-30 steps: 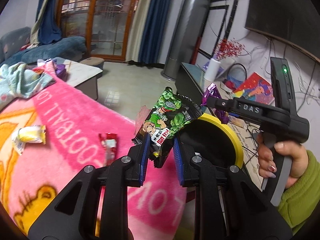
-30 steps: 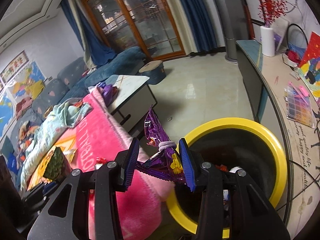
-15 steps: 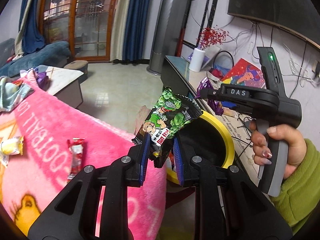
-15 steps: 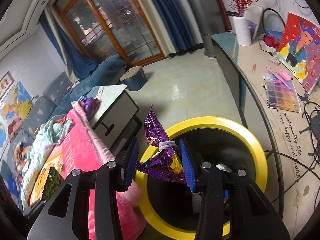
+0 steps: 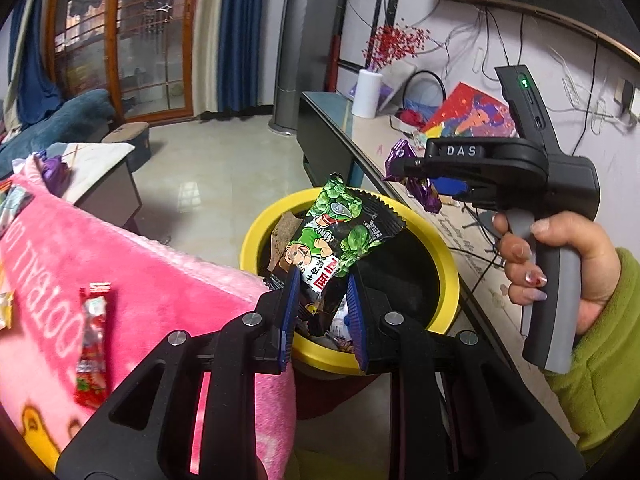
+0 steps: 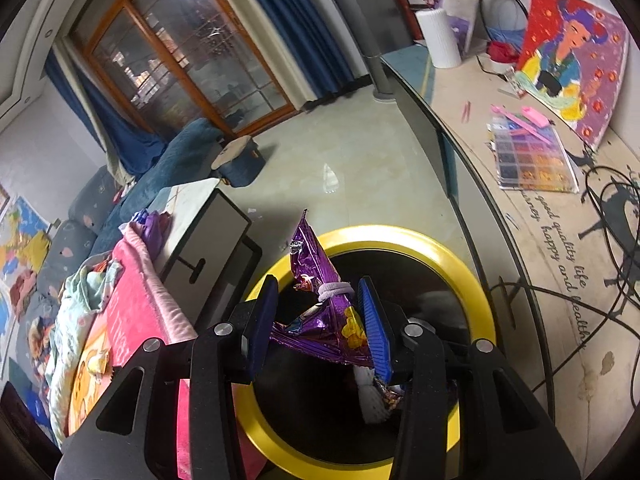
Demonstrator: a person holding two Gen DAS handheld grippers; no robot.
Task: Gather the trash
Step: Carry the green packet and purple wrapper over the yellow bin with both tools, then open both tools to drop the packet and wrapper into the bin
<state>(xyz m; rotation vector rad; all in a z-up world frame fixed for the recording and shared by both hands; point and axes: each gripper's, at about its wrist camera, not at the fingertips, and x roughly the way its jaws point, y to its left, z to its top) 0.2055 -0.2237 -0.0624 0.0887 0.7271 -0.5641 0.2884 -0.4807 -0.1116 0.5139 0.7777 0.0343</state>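
Observation:
My left gripper (image 5: 322,304) is shut on a green snack bag (image 5: 334,240) and holds it over the near rim of the yellow-rimmed trash bin (image 5: 450,256). My right gripper (image 6: 316,316) is shut on a purple foil bag (image 6: 320,308) tied with a hair band, above the bin's opening (image 6: 460,260). The right gripper with its purple bag (image 5: 416,188) also shows in the left wrist view, held above the bin's far side. Some trash lies inside the bin. A red wrapper (image 5: 92,340) lies on the pink blanket (image 5: 160,276).
A long TV cabinet (image 6: 540,216) with a painting, bead box, cables and a white vase (image 6: 438,38) runs along the right of the bin. A small grey side table (image 6: 208,232) stands behind the blanket. A blue sofa (image 6: 172,164) sits further back.
Both grippers have moved toward the bin with their bags. The left gripper's green bag now hangs over the bin rim; the right gripper's purple bag is over the opening.

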